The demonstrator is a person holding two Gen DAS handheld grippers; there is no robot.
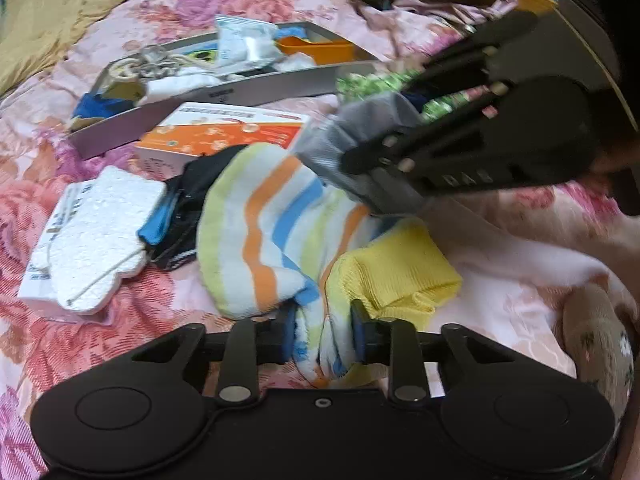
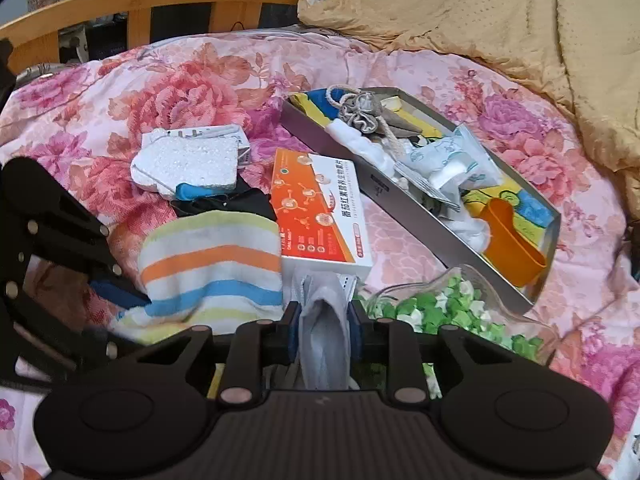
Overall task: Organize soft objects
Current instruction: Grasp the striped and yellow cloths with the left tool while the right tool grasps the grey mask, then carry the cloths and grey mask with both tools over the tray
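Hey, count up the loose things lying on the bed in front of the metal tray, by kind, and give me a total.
Socks and soft cloth pieces: 4 (striped sock, yellow sock, grey sock, black-and-blue piece)
Cardboard boxes: 2 (orange-and-white box, white box)
Foam blocks: 1 (white foam block)
Bags of green-and-white bits: 1 (clear bag)
Total: 8

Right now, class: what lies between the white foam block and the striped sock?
A dark garment with a blue edge lies between the white foam block and the striped sock, partly tucked under both; the right wrist view shows it best.
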